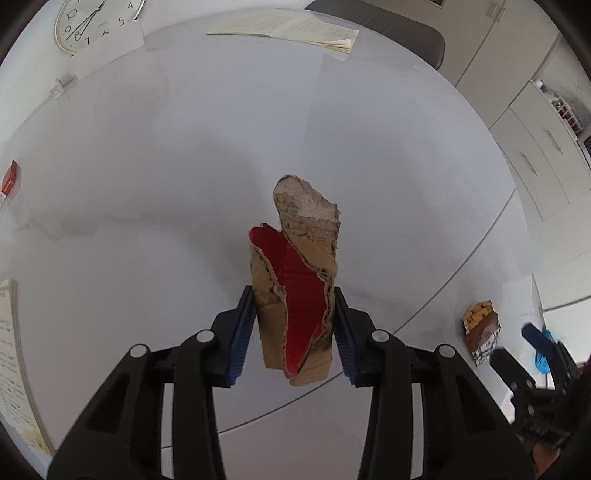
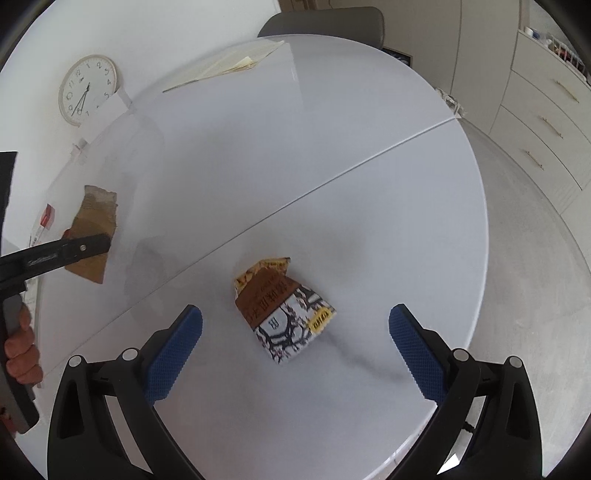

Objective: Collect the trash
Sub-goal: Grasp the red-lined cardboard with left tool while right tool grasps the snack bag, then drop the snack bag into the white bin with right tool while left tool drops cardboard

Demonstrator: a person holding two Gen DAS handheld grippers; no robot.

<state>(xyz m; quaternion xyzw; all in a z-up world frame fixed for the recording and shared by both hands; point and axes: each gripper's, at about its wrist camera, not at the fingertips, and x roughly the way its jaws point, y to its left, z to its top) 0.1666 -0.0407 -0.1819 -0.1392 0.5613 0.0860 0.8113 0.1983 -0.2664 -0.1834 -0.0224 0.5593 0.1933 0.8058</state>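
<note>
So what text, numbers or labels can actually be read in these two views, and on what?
"1" to "12": hour numerals on the wall clock.
Snack packet: large brown-band characters and a small yellow tag, too blurred to read.
Red box: white print, too small.
Open notebook: faint lines, unreadable.
Papers at the left edge: handwriting, unreadable.
Left gripper's arm: embossed lettering, unreadable.
Torn cardboard: no text.

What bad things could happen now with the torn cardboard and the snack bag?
The left gripper pinches the torn cardboard only near its lower end, so the tall piece might tip or slip out. The right gripper is open above the snack bag, which lies askew; the pads may close on a corner and lose it.
</note>
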